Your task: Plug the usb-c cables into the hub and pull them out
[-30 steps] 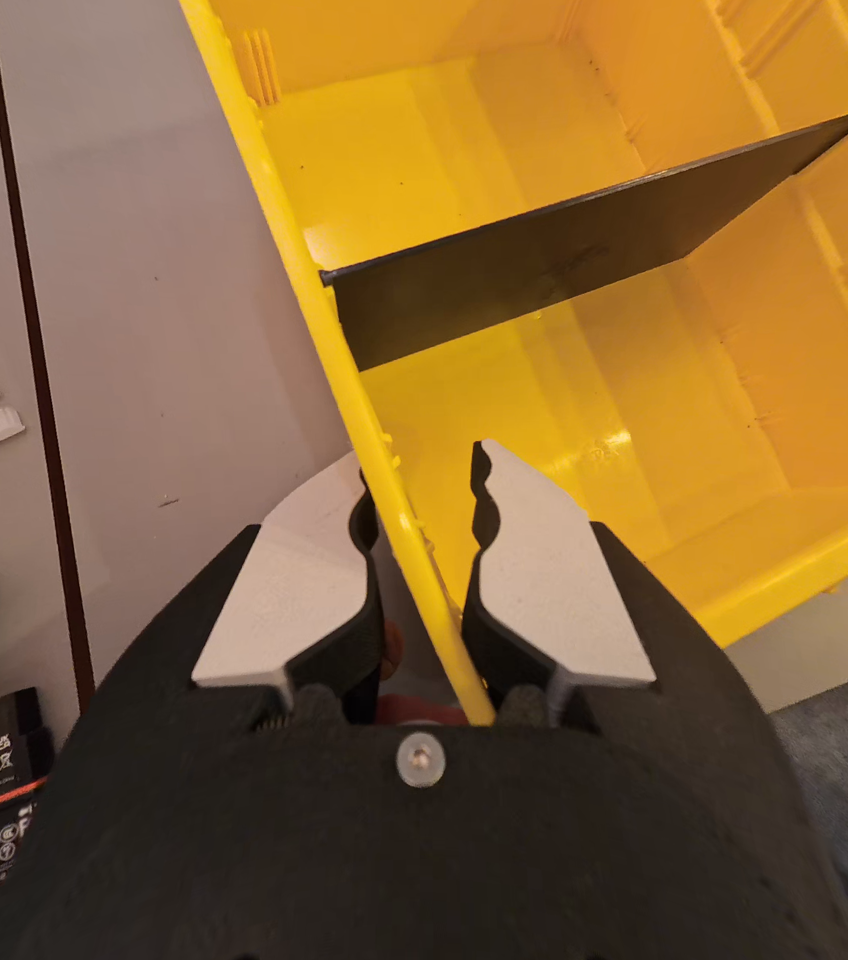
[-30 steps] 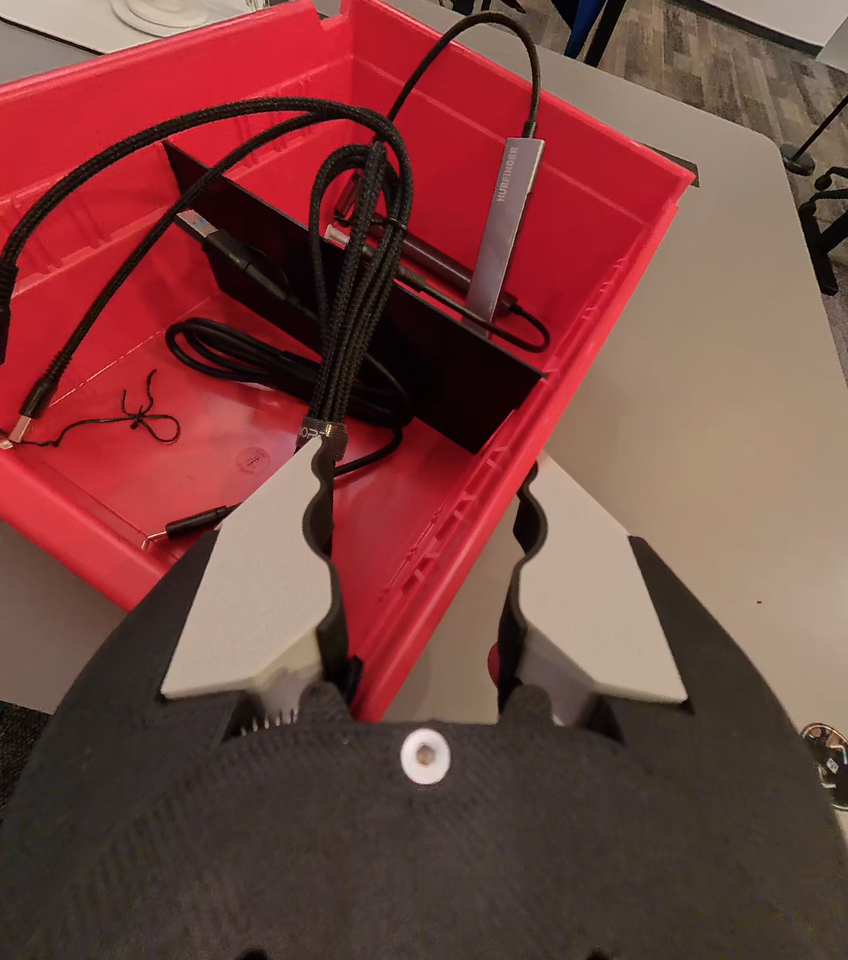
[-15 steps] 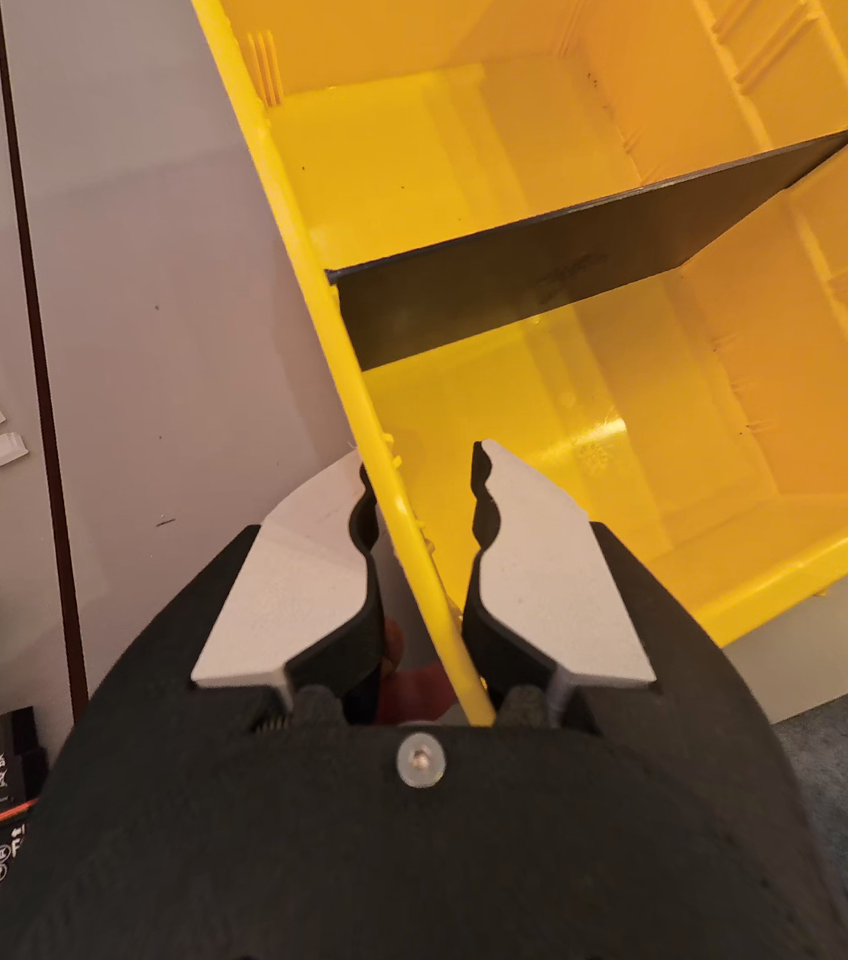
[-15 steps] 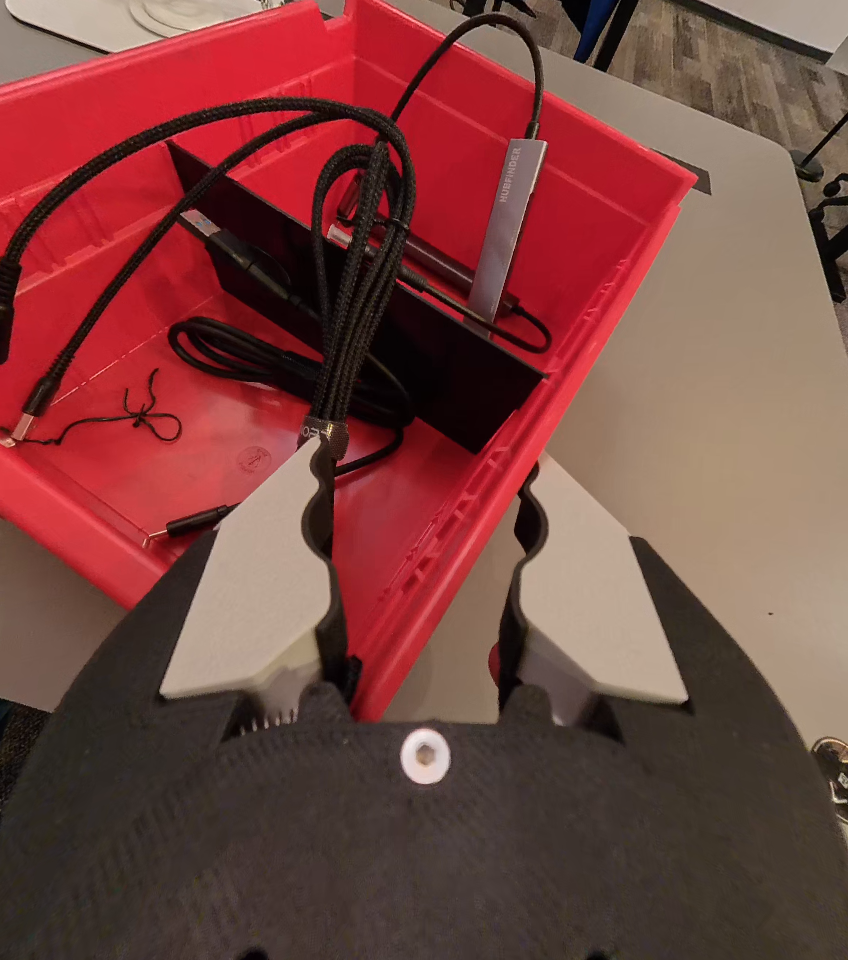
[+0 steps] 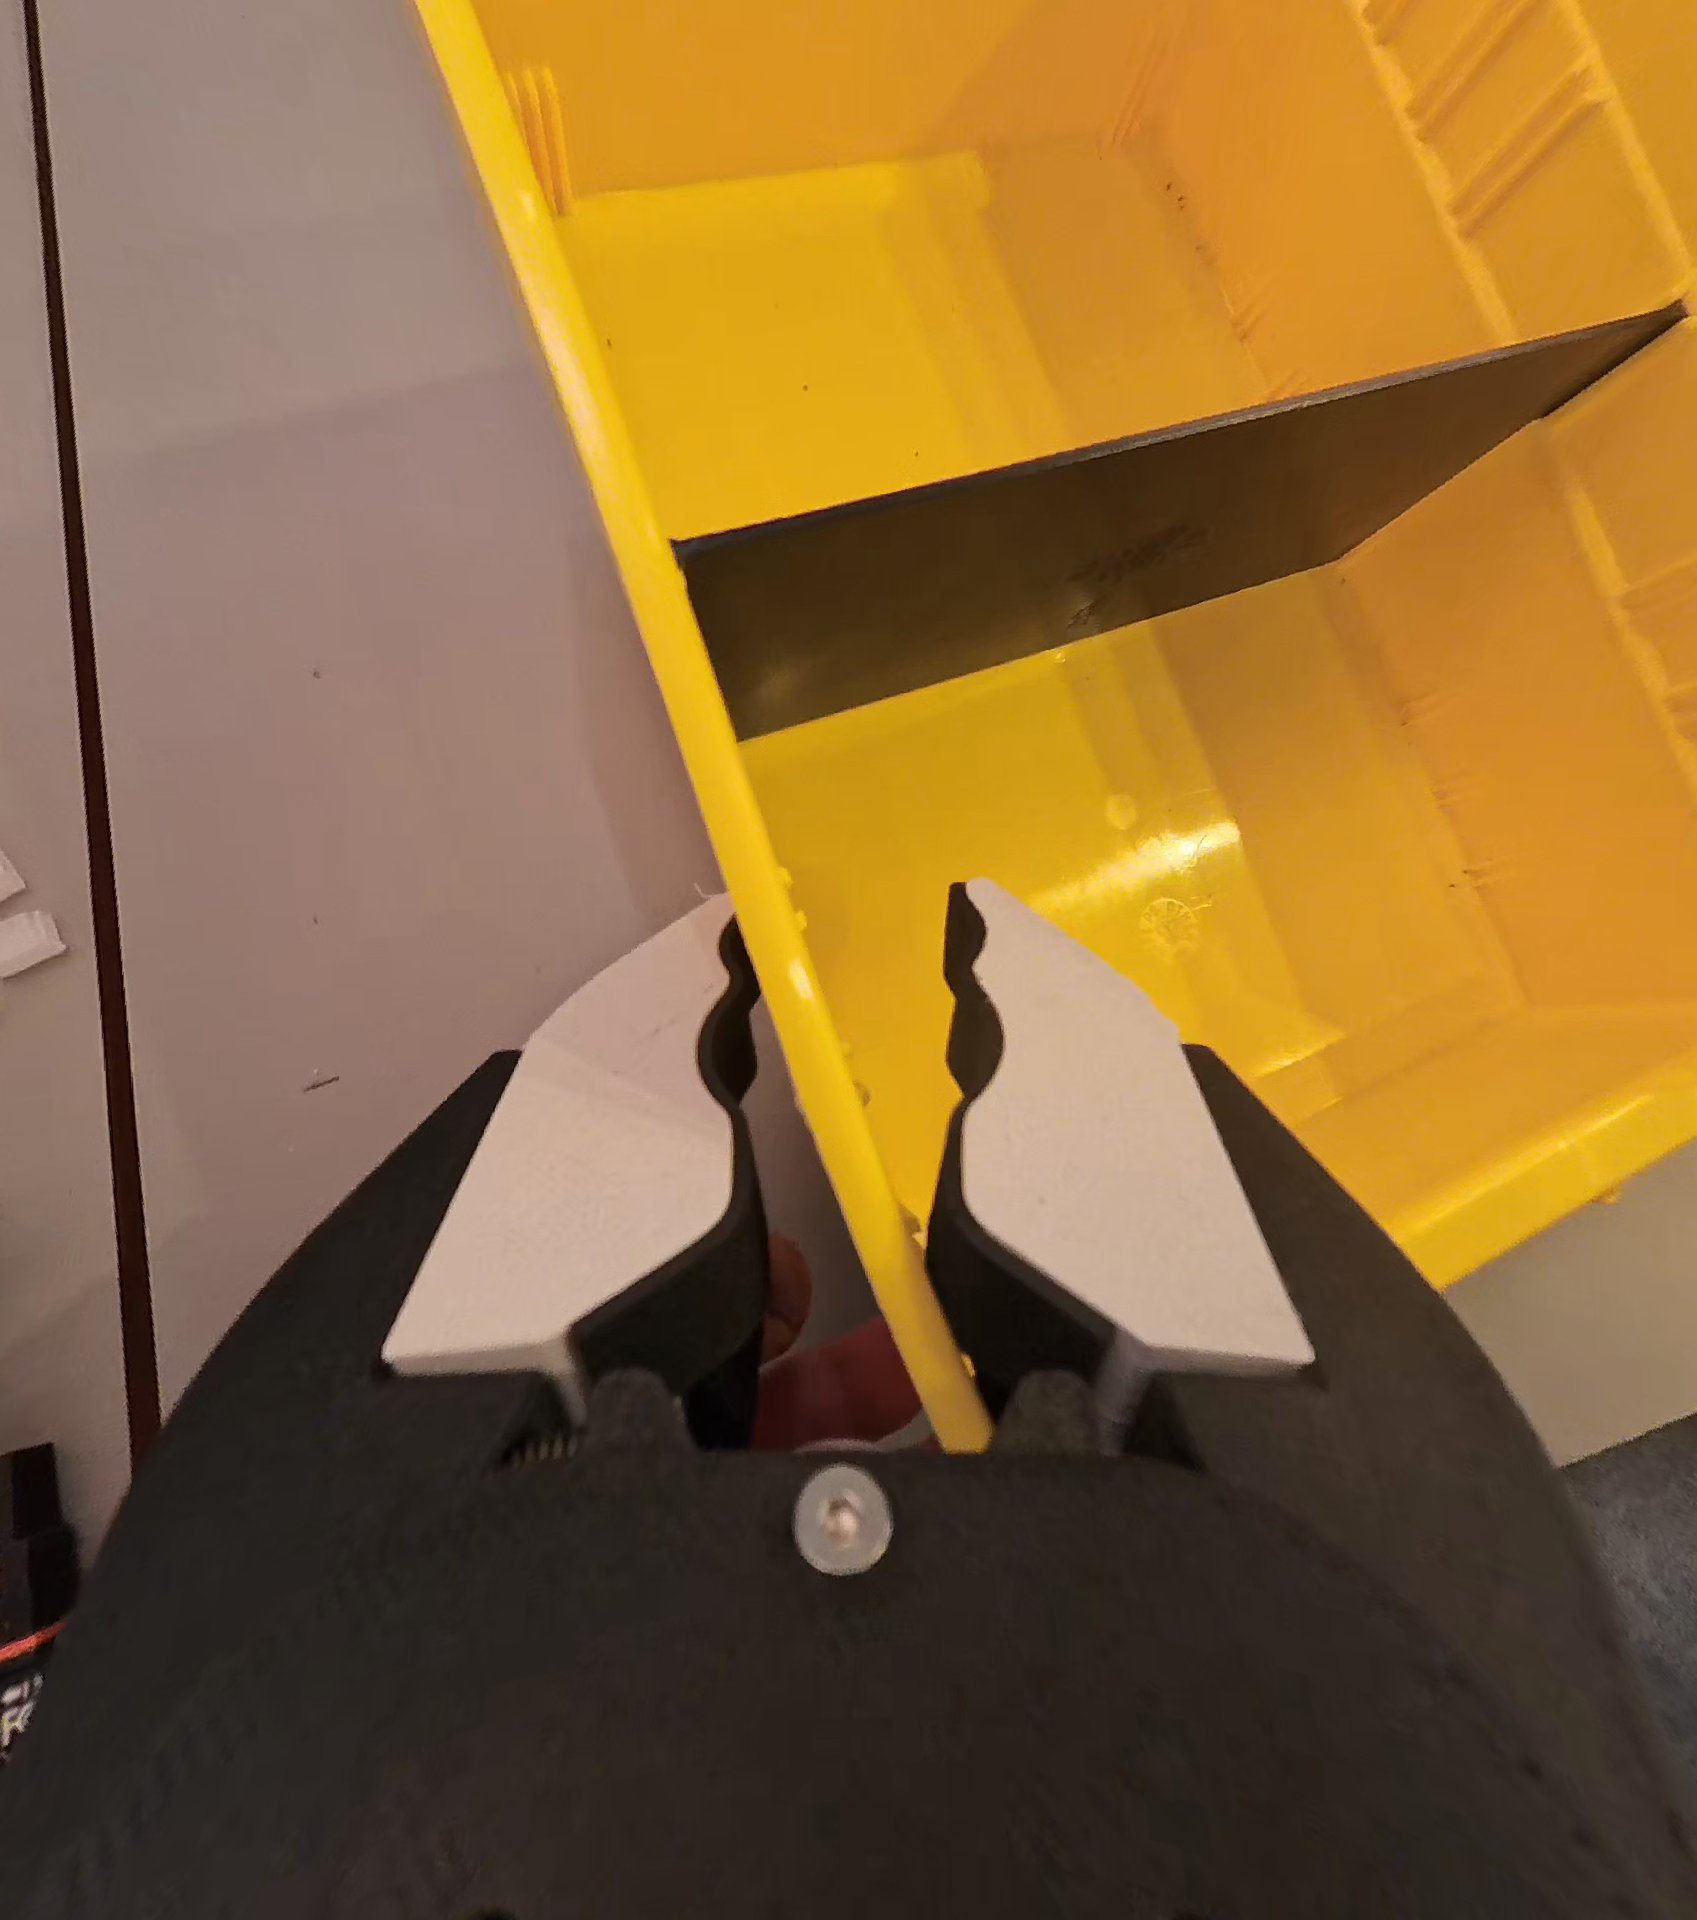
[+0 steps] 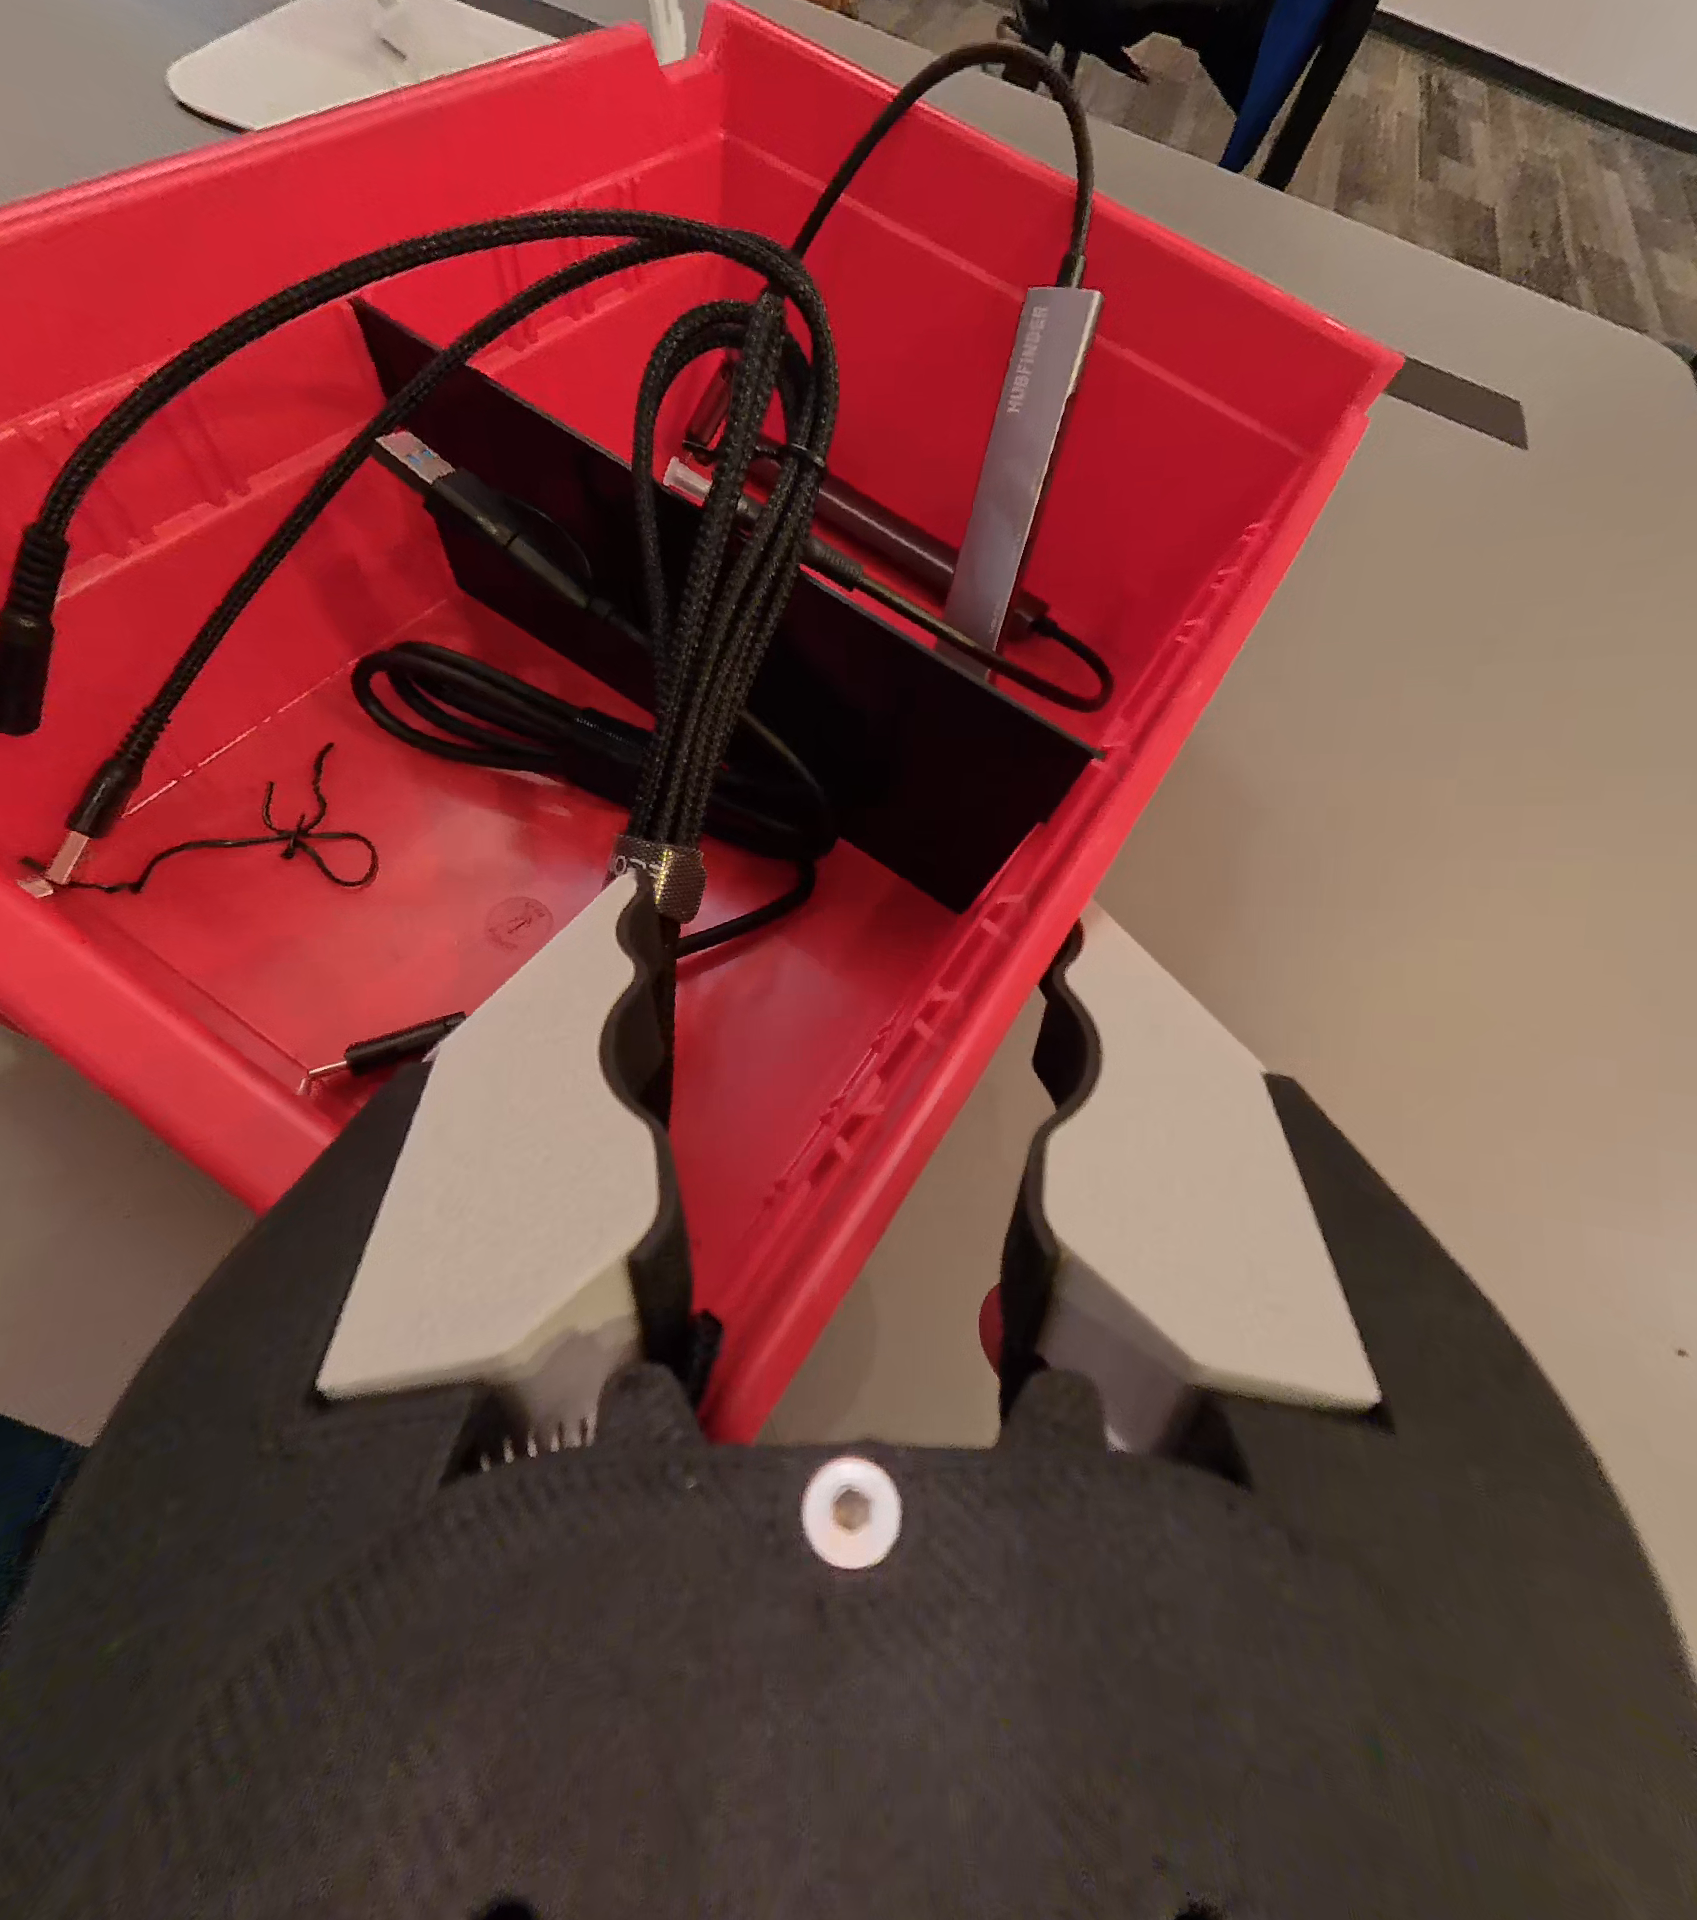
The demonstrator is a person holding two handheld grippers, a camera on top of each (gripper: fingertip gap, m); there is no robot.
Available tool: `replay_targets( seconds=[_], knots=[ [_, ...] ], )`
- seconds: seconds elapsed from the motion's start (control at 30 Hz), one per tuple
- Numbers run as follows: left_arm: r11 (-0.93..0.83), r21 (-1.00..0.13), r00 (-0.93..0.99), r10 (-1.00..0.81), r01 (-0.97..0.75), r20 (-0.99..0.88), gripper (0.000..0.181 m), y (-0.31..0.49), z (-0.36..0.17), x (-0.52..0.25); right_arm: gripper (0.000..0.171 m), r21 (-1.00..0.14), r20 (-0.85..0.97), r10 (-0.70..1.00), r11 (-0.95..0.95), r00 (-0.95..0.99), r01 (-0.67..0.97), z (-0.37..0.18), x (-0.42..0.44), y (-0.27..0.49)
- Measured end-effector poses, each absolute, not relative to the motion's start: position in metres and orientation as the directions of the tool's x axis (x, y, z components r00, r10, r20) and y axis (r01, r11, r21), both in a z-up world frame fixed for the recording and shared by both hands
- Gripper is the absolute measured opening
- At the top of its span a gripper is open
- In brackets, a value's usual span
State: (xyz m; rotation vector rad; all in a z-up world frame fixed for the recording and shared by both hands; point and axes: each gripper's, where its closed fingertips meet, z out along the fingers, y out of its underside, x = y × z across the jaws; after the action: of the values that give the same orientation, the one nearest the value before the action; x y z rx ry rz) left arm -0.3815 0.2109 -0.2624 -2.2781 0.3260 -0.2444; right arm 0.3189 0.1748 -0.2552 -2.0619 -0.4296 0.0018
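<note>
The right claw (image 6: pixel 849 997) stands released, its jaws spread either side of the near right wall of the red bin (image 6: pixel 1228 644): the left finger is inside, the right finger outside over the grey table (image 6: pixel 1446 831). A braided multi-head cable (image 6: pixel 719 582) rises just ahead of the inside fingertip and seems to run down against that finger's inner face, though whether it touches is hard to say. The silver hub (image 6: pixel 1026 457) lies ahead and a little right of this claw, in the far compartment beyond the black divider (image 6: pixel 823 665). It leans upright against the back wall, long axis running up and away, its own lead coming out of the top end. A second coiled black cable (image 6: pixel 553 717) rests on the floor of the near compartment.

The left claw (image 5: pixel 839 904) is also released, straddling the wall of an empty yellow bin (image 5: pixel 1602 1081) that holds nothing of the task. So the right claw is plainly the nearer one, and its likely next reach is forward over the divider.
</note>
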Motion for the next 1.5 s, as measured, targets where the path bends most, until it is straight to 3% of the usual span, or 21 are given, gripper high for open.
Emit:
replay_targets(
  seconds=[0.53,0.73,0.9,1.07,1.27,1.5],
  knots=[
    [-0.541,-0.838,0.948,-0.300,-0.076,0.107,0.034,0.214,-0.206,-0.379,0.073,-0.871,0.119,0.467,-0.374,0.876,0.318,-0.254,0.191,0.201],
    [-0.465,-0.885,0.941,-0.309,-0.023,0.137,0.034,0.209,-0.166,-0.381,0.099,-0.886,0.033,0.635,-0.338,0.772,0.317,-0.253,0.081,0.202],
    [-0.415,-0.910,0.944,-0.303,-0.007,0.131,0.034,0.203,-0.139,-0.385,0.110,-0.886,0.001,0.796,-0.280,0.605,0.370,-0.253,-0.013,0.195],
    [-0.353,-0.935,0.943,-0.317,-0.015,0.104,0.034,0.198,-0.109,-0.377,0.119,-0.910,0.012,0.866,-0.197,0.499,0.364,-0.232,-0.044,0.188],
    [-0.296,-0.953,0.913,-0.403,-0.061,0.066,0.034,0.204,-0.084,-0.305,0.114,-0.978,0.017,0.866,-0.091,0.500,0.190,-0.168,-0.011,0.171],
    [-0.320,-0.935,0.838,-0.543,-0.155,0.047,0.035,0.223,-0.113,-0.141,0.112,-0.996,0.075,0.828,0.030,0.556,0.089,-0.114,0.022,0.128]
  ],
)
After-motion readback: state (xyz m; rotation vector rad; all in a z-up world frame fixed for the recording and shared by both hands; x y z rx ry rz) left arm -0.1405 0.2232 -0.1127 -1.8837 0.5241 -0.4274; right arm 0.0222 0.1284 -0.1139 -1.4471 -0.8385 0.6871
